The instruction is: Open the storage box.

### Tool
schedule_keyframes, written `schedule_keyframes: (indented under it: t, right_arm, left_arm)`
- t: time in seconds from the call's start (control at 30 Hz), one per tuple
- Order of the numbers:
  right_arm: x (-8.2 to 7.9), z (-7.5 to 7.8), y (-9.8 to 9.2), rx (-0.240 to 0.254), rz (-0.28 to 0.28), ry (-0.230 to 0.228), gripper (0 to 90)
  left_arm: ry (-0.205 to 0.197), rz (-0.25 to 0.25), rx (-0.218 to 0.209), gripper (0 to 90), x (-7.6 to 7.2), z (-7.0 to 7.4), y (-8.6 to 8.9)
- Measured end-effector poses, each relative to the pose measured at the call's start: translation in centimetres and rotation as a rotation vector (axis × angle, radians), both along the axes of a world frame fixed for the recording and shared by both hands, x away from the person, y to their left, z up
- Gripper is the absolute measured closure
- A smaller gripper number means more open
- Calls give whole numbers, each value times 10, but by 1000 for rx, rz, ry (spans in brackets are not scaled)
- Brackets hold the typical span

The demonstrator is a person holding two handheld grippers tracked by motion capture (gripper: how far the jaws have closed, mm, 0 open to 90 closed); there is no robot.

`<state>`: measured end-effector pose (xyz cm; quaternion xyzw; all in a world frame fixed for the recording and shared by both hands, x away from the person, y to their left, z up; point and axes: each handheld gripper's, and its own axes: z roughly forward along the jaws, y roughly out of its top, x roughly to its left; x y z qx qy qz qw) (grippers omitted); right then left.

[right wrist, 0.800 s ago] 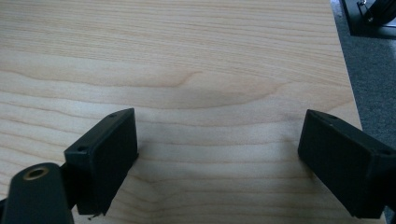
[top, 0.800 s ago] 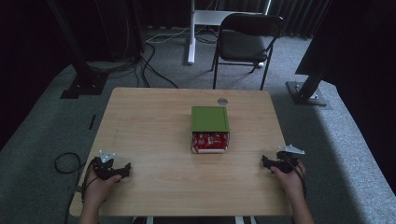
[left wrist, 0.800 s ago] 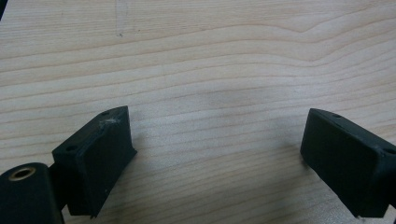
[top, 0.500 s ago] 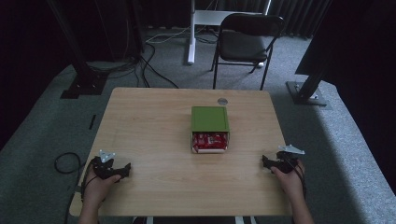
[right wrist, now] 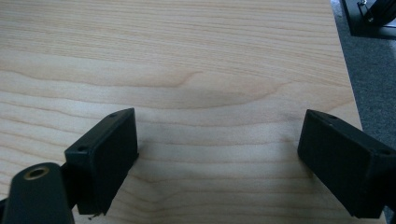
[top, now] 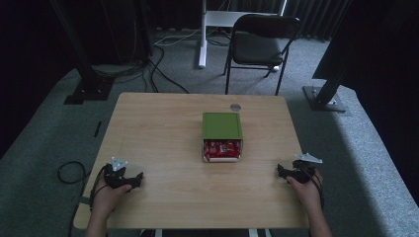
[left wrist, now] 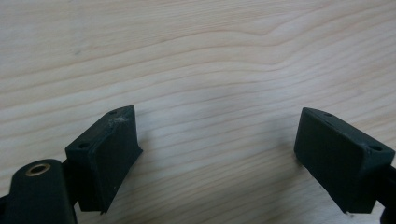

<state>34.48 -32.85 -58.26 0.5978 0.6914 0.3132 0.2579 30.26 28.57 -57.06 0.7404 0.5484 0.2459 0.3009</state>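
Note:
A green box lies in the middle of the wooden table, and red packets show in the part that faces me. My left gripper rests on the table near its front left corner, held by a hand. Its jaws stand open over bare wood, as the left gripper view shows. At the table's right edge my right gripper sits low, also held by a hand. The right gripper jaws are open with nothing between them.
A small grey round disc sits near the table's far edge. Behind the table stand a dark folding chair, a white stand and black frame posts. Cables lie on the grey carpet.

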Motion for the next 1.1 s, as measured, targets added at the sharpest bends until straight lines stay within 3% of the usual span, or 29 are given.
schedule_keyframes:
  t: [0.4,0.8,1.1]
  right_arm:
    - [0,0,0,0,2,0,115]
    - [0,0,0,1,5,-1,116]
    - [0,0,0,0,5,-1,115]
  left_arm:
    - [-15,-95,34,147,5,13,-30]
    - [-54,-198,82,148,12,30,-66]
    - [-99,-299,127,148,15,41,-103]
